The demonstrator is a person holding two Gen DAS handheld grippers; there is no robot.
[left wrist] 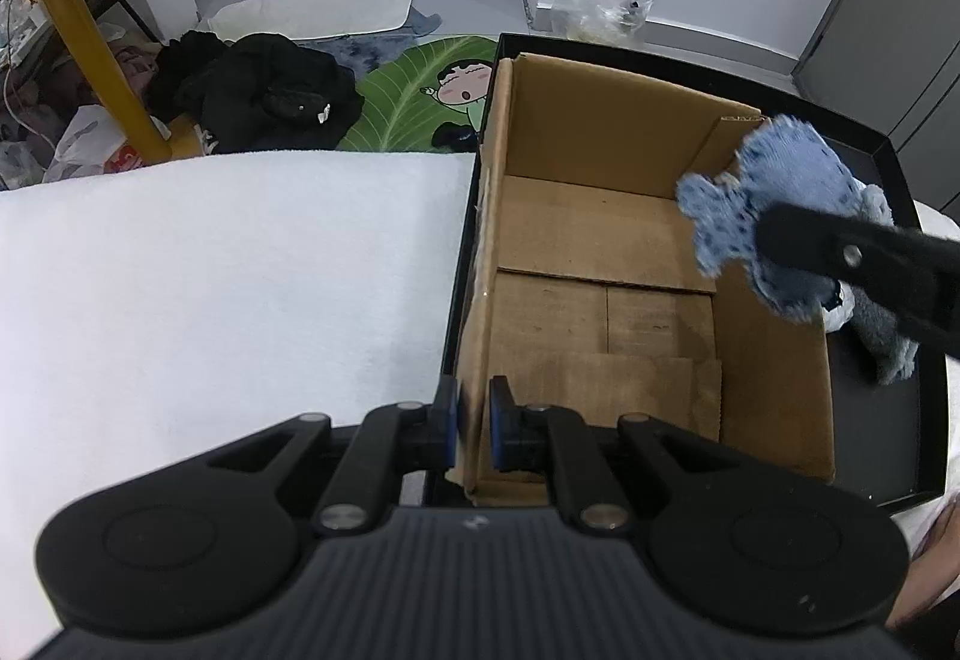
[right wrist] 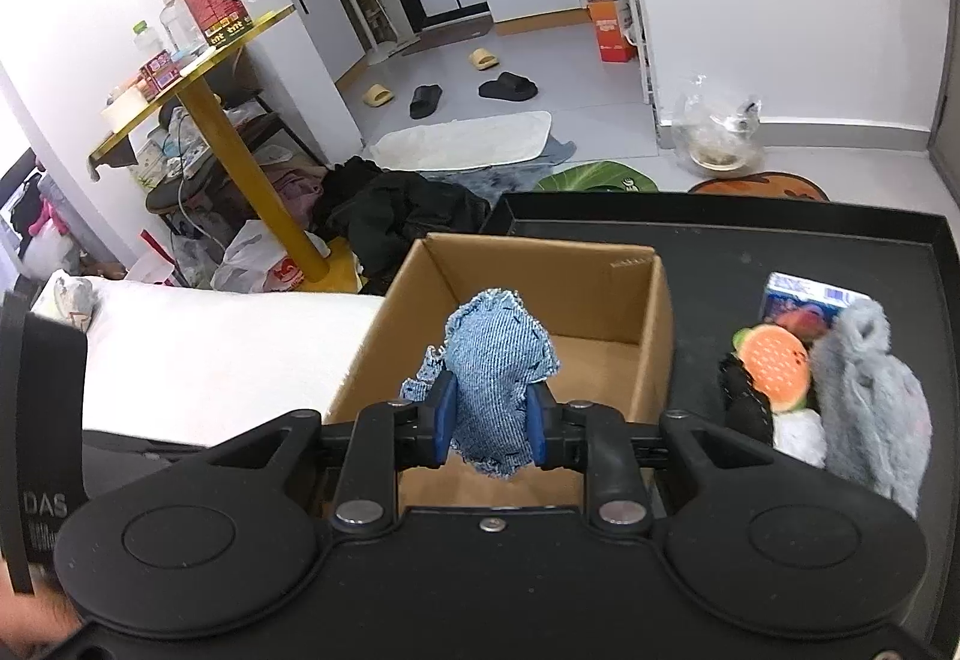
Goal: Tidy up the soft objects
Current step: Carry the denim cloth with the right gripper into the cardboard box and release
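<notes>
Cardboard box (left wrist: 600,264) sits in a black tray (right wrist: 780,240) beside white bedding (left wrist: 210,270). Left gripper (left wrist: 474,420) jaws pinch its wall; right gripper (right wrist: 489,414) grips a denim toy (right wrist: 498,366) above it. Slippers (right wrist: 504,87), probably, on the floor at 12 o'clock.

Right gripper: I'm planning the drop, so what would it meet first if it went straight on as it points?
Probably the brown cardboard box: the right gripper, shut on the blue denim soft toy, points into its open top, toward the far wall. Depth is unclear.
</notes>
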